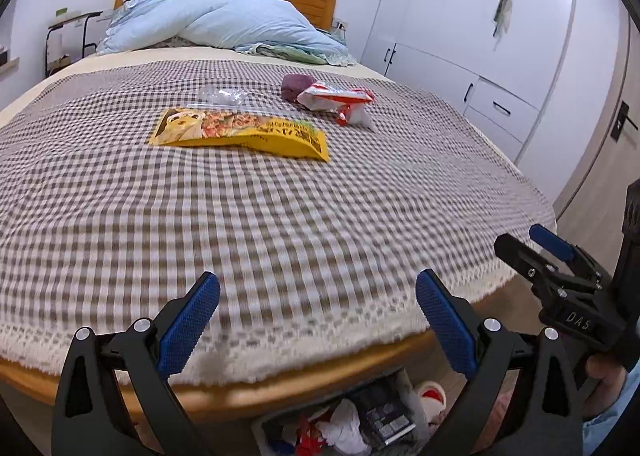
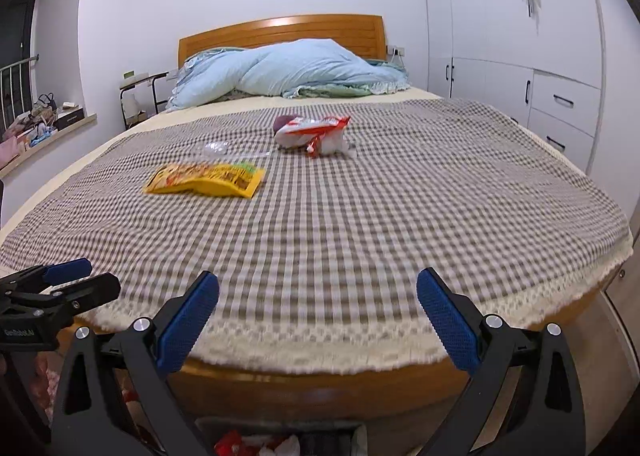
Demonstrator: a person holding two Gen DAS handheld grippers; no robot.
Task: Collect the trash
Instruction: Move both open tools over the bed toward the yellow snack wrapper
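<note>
The bed (image 1: pixel 280 215) fills both views, its checked blanket (image 2: pixel 360 215) spread flat to the foot edge, which leaves the litter lying exposed and easy to reach. A heaped pale blue duvet (image 1: pixel 224 25) sits at 12 o'clock against the wooden headboard (image 2: pixel 280 33), pushed clear of the working area. White wardrobes (image 1: pixel 480 15) run along the 2 o'clock side.

Below the foot rail, at 6 o'clock, stands a bin (image 1: pixel 360 424) already holding wrappers; it is probably parked there so pieces can be dropped straight off the bed's edge. Its rim is cut off by the frame and its contents are hard to sort.

The trash lies mid-bed, at about 12 o'clock from both grippers and well apart from them. Largest is the yellow snack bag (image 1: pixel 240 131), flat, toward 11 o'clock. Just behind it is a clear plastic wrapper (image 1: pixel 224 97), barely legible against the checks. At 1 o'clock is a crumpled red-and-white wrapper (image 1: pixel 340 99), touching a small purplish lump (image 1: pixel 292 85) I cannot identify.

The left gripper (image 1: pixel 318 320) hovers over the foot edge, fingers wide apart and empty. The right gripper (image 2: pixel 318 320) does likewise, spread and holding nothing, seemingly poised for a reach. A hand (image 1: pixel 604 388) is half cut off at 4 o'clock.
</note>
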